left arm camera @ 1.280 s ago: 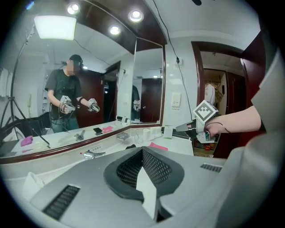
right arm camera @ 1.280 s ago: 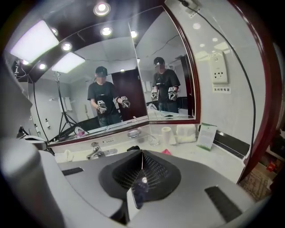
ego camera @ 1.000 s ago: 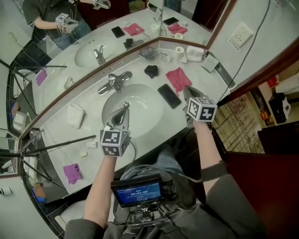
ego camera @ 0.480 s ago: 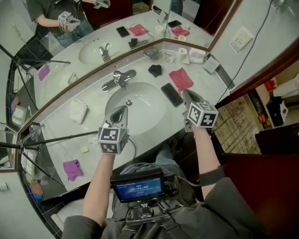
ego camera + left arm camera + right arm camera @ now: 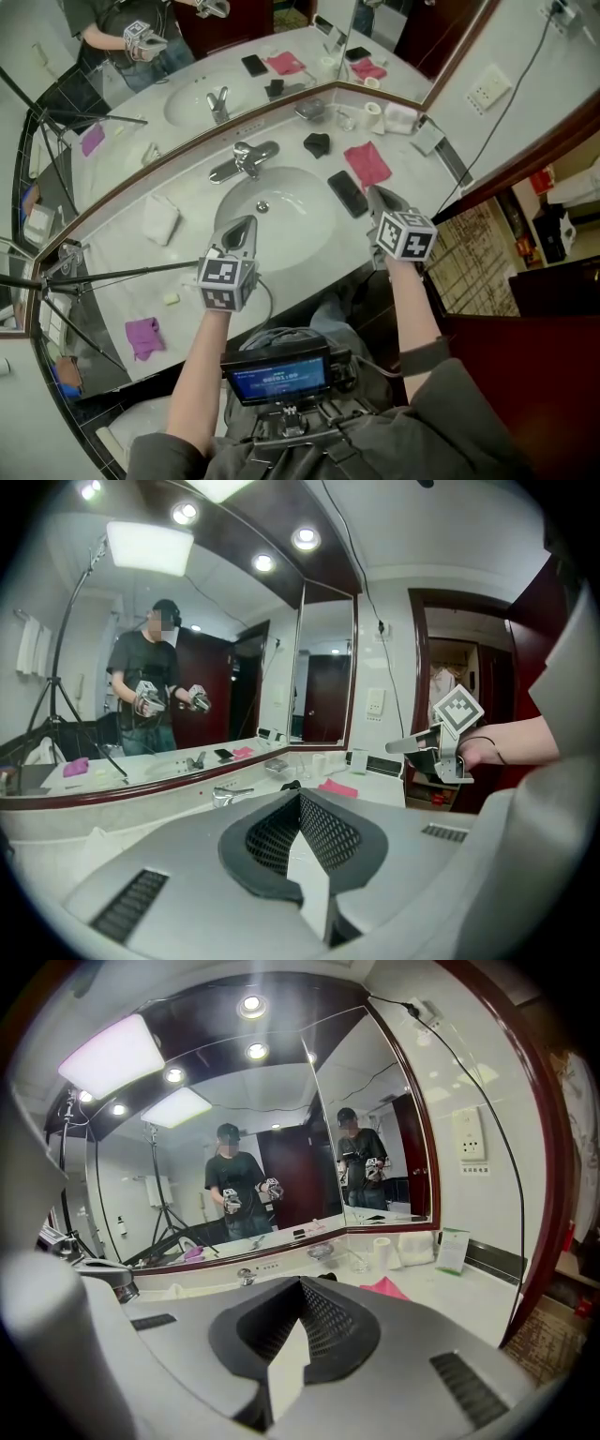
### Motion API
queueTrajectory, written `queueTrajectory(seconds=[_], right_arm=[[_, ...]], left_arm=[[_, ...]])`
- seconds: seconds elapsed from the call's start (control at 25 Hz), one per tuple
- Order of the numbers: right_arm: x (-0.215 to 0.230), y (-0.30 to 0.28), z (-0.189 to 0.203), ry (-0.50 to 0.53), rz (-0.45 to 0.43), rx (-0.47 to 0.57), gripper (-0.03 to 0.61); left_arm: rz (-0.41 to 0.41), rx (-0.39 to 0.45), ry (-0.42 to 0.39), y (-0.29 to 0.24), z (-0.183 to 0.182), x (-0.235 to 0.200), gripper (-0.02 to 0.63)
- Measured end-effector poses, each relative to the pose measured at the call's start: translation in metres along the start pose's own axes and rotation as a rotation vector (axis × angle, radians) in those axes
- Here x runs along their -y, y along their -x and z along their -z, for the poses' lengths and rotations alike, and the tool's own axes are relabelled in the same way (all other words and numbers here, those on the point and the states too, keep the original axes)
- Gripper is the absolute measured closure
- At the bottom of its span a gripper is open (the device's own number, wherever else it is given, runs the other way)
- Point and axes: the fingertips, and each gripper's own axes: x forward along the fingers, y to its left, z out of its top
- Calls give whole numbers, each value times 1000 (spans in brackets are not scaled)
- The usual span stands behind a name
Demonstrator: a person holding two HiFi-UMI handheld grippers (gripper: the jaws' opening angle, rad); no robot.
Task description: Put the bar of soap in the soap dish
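A small cream bar of soap lies on the white counter at the left, near the front edge. A shallow grey soap dish stands at the back by the mirror corner, also in the left gripper view and the right gripper view. My left gripper hovers over the front of the basin, shut and empty, well to the right of the soap. Right of the basin my right gripper hangs near the black phone, shut with nothing in it. Both pairs of jaws meet in their own views.
Around the basin are a chrome tap, a black phone, a pink cloth, a black lump, a folded white towel and a purple cloth. A glass and paper roll stand at the back. A tripod leg crosses the left.
Both grippers have drawn back slightly toward the counter's front edge, the right one away from the phone. The jaws stayed shut, and nothing on the counter moved.
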Motion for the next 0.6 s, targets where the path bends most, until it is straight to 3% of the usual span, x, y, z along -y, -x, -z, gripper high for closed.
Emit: queueTrajectory(seconds=[0.6], right_arm=[[-1, 1, -3, 3, 7, 7, 565]], left_arm=[[-39, 9, 9, 11, 4, -15, 614]])
